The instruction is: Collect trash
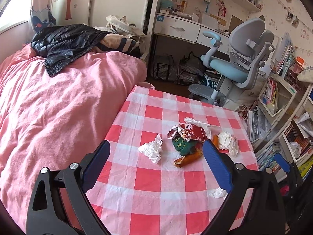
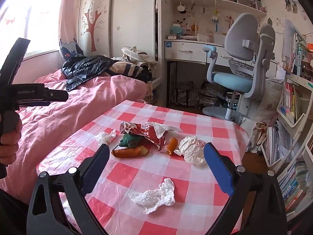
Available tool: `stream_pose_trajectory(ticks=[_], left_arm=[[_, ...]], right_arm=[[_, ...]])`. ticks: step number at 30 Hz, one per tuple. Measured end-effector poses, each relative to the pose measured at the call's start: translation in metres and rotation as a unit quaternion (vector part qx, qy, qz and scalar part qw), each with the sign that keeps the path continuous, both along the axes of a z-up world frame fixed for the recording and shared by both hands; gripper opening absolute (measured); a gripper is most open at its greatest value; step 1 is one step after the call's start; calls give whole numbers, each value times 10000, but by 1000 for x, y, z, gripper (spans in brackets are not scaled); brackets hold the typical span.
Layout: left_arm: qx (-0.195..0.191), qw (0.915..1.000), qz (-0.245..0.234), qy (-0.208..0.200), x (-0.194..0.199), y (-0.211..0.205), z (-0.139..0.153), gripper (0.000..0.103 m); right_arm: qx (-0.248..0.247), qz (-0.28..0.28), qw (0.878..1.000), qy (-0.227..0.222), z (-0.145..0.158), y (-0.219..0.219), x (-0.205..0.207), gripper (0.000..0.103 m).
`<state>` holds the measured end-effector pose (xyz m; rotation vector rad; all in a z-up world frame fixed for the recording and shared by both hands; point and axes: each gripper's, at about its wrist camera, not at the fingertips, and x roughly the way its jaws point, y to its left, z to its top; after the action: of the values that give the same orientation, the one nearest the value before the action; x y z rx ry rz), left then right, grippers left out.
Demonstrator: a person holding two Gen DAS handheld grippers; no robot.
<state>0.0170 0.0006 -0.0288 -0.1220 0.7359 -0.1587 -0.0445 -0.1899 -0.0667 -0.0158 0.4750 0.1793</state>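
— Where does the trash lie?

— All on the counter (image 2: 125, 178), on its red-and-white checked cloth. In the middle sits a torn red snack wrapper (image 2: 145, 132), with a small green packet (image 2: 128, 140) tucked just under its near edge. In front of those lies an orange-brown sausage-like piece (image 2: 129, 152), and a shorter one (image 2: 171, 145) lies to the right, touching a big crumpled white paper (image 2: 192, 149).

— Any tissues?

— Two. A crumpled tissue (image 2: 105, 136) left of the wrapper, and a flatter white tissue (image 2: 156, 195) alone, nearer the right camera, well apart from the pile.

— And the tools?

— The right tool (image 2: 156, 154) hangs above the counter with its blue fingers spread wide, holding nothing. The left tool (image 1: 156, 150) is spread wide too, empty, over the near side of the counter; through its camera the same wrapper (image 1: 187, 132) and left tissue (image 1: 152, 149) show between its fingers.

— Is a person visible?

— Only a hand (image 2: 8, 143) at the left edge of the right view, gripping the handle of the other device.

— What is around?

— A bed with a pink cover (image 1: 58, 101) beside the counter, and a grey and blue desk chair (image 2: 242, 64) beyond it.
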Motion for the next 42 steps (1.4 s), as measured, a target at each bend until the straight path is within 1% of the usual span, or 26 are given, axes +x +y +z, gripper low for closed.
stream_pose_trajectory(ticks=[42], left_arm=[[47,10000,5,36,1,-1,0,93]], right_arm=[[-47,22,10000,0,-1,2,0,93]])
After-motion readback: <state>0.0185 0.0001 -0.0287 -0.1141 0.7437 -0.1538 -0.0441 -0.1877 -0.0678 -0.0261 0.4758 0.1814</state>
